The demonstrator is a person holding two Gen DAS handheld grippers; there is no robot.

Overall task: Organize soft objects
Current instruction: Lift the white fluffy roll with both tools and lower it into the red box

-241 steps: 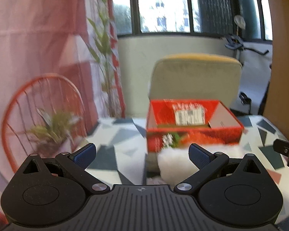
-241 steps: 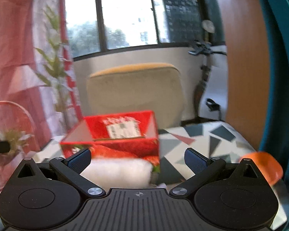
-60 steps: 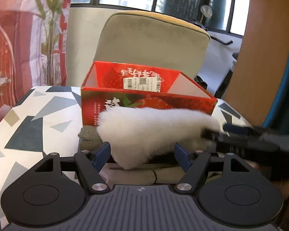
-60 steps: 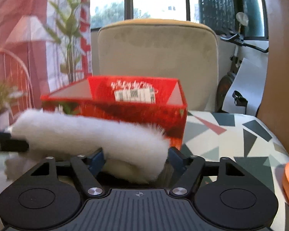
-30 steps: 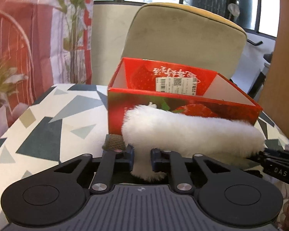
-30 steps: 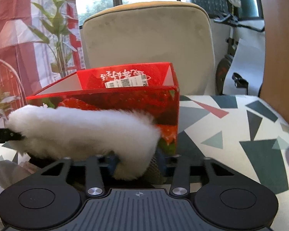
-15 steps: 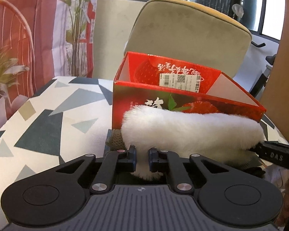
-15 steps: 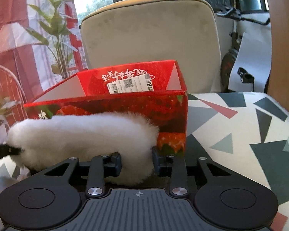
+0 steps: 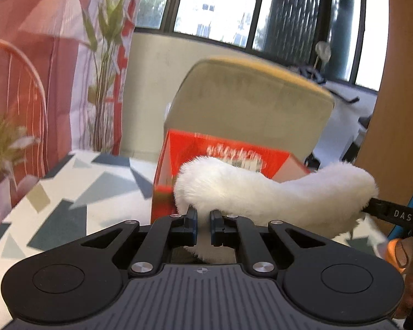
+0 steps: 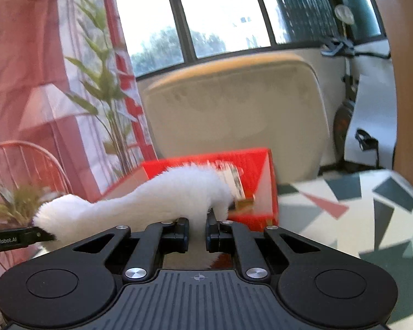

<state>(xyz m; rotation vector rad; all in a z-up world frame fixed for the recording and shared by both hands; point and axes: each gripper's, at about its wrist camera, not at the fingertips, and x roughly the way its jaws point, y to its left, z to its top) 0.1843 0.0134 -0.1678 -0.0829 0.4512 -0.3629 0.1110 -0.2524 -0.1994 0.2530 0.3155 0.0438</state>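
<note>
Two grippers are clamped on one white fluffy object (image 9: 275,195), the left gripper (image 9: 203,227) pinching one end and the right gripper (image 10: 197,232) the other. The object is held stretched between them, clear of the patterned table (image 9: 77,189), in front of the open red box (image 10: 258,165).

A fluffy cloth (image 9: 275,192) hangs between 2 grippers, the left gripper (image 9: 203,227) at one end and the right gripper (image 10: 197,232) at the other, before a box (image 10: 258,181) on the table (image 10: 358,209); a chair (image 9: 247,110) stands behind.
</note>
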